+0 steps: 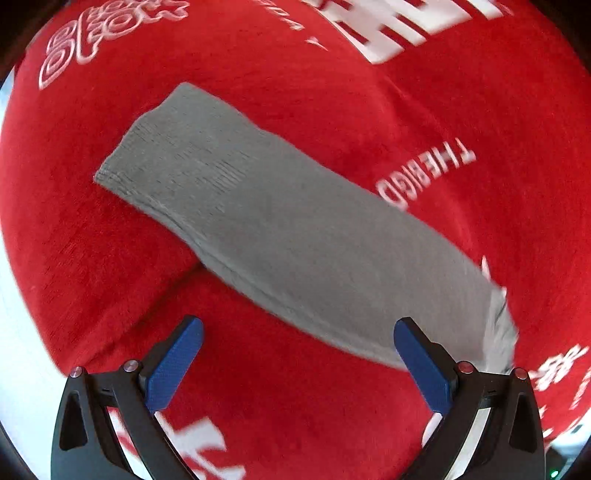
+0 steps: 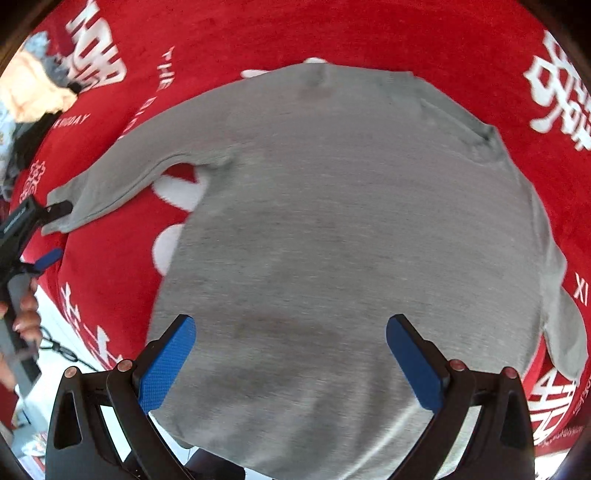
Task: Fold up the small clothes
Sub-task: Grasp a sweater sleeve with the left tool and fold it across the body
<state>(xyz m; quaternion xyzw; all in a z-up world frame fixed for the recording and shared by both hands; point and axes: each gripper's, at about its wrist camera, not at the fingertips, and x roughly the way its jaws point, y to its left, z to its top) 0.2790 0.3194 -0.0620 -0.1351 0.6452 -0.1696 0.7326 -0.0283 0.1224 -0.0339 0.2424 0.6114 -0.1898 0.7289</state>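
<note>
Grey sweater (image 2: 351, 229) flat on red blanket (image 2: 369, 33). Both grippers, left (image 1: 297, 360) and right (image 2: 291, 354), hover with fingers apart. A shallow pinch at the sleeve cuff (image 1: 147, 155) could also catch blanket pile.

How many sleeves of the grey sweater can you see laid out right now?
2. One sleeve stretches out toward the left gripper, cuff near its fingers. The other sleeve lies along the grey sweater's opposite side; its cuff seems partly out of view.
</note>
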